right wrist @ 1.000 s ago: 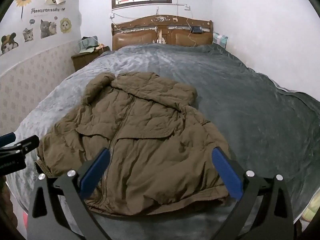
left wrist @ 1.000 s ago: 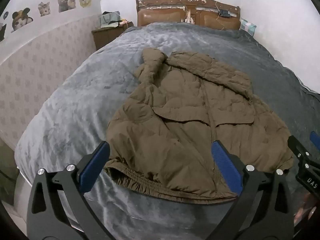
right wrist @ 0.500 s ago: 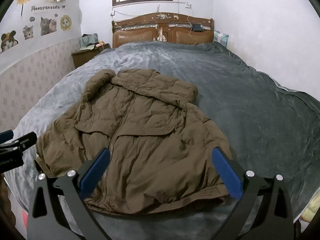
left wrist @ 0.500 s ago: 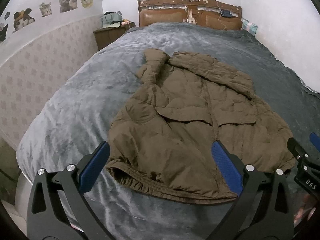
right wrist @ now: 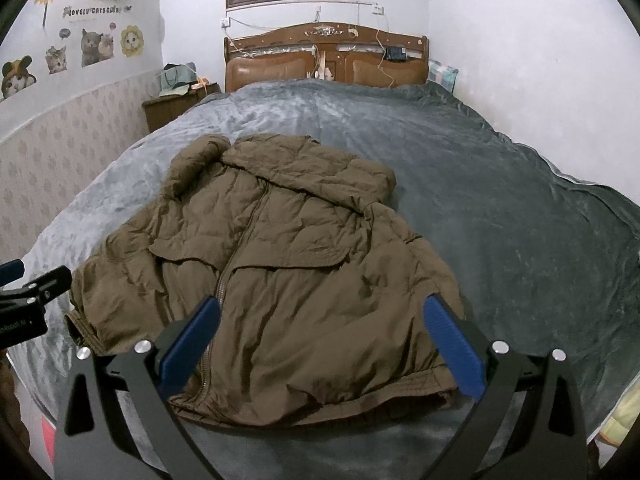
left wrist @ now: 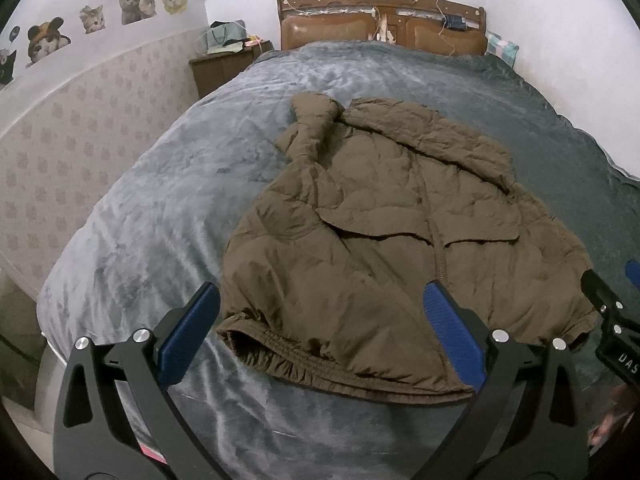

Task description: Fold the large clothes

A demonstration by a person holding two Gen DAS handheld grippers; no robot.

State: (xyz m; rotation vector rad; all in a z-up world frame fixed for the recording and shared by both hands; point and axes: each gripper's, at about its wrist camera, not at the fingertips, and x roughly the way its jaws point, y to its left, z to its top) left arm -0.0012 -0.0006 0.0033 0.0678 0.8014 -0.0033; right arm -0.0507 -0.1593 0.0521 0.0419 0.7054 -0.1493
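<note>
A brown puffer jacket (left wrist: pixel 384 232) lies front up and zipped on the grey bed blanket, collar toward the headboard; it also shows in the right wrist view (right wrist: pixel 280 272). My left gripper (left wrist: pixel 320 332) is open and empty, above the jacket's left hem. My right gripper (right wrist: pixel 320 336) is open and empty, above the jacket's right hem. Each gripper shows at the edge of the other's view: the right one (left wrist: pixel 612 320) and the left one (right wrist: pixel 28 300). The left sleeve is bunched near the collar.
The grey blanket (right wrist: pixel 500 200) covers a wide bed with a wooden headboard (right wrist: pixel 324 64). A nightstand (left wrist: pixel 220 68) with bags stands at the back left. A papered wall (left wrist: pixel 60 152) runs along the bed's left side.
Both grippers have drawn back and risen slightly from the jacket; the view shows more of the wall and headboard. The jacket has not moved.
</note>
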